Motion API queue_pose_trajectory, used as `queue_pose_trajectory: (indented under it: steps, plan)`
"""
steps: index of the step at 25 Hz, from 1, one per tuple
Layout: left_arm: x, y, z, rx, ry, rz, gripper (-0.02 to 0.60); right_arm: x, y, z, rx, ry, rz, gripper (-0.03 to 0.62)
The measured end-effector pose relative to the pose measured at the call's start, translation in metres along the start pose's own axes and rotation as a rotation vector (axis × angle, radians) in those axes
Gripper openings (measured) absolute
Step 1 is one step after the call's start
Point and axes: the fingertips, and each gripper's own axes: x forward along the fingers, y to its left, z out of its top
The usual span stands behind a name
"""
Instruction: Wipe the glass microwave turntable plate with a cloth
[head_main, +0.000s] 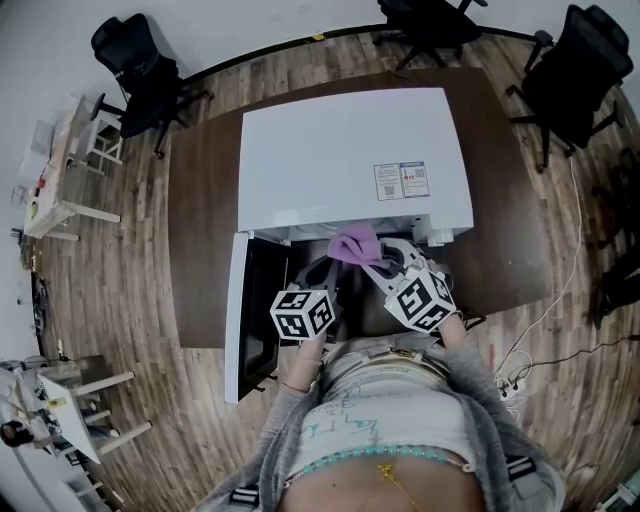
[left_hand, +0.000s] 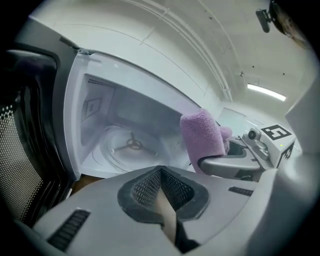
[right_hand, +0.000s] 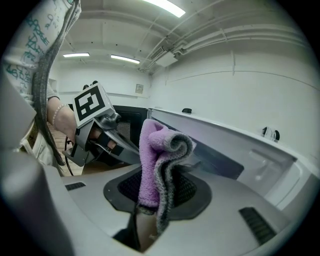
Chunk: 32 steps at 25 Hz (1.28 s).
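Note:
The white microwave (head_main: 350, 150) stands with its door (head_main: 236, 310) swung open to the left. Inside, the round glass turntable plate (left_hand: 131, 145) lies flat on the cavity floor, bare. My right gripper (right_hand: 160, 185) is shut on a folded purple cloth (right_hand: 157, 165) with a grey edge, which stands up out of the jaws. In the head view the purple cloth (head_main: 354, 243) hangs at the cavity's mouth. My left gripper (left_hand: 161, 172) is shut with nothing between its jaws and points into the cavity from in front, apart from the plate, just left of the right gripper.
The microwave sits on a dark brown table (head_main: 205, 200). Black office chairs (head_main: 145, 70) stand behind it at the left and right. White side tables (head_main: 60, 200) are at the left. Cables (head_main: 540, 340) lie on the wooden floor at the right.

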Motion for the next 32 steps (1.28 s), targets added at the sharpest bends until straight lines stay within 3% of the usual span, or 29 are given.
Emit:
queue_pose_trajectory:
  steps: [11,21,29,32]
  plan:
    - [-0.024,-0.026,0.023,0.082,-0.015,-0.074,0.011,-0.002,0.001,0.027,0.009,-0.044,-0.048,0.12]
    - [-0.048,-0.042,0.062,0.066,-0.091,-0.167,0.011,-0.013,-0.005,0.064,0.048,-0.14,-0.089,0.12]
    - [-0.06,-0.056,0.095,0.081,-0.16,-0.263,0.011,-0.032,-0.022,0.087,0.139,-0.233,-0.139,0.12]
    - [-0.065,-0.059,0.104,0.139,-0.169,-0.272,0.011,-0.042,-0.026,0.1,0.149,-0.278,-0.159,0.12]
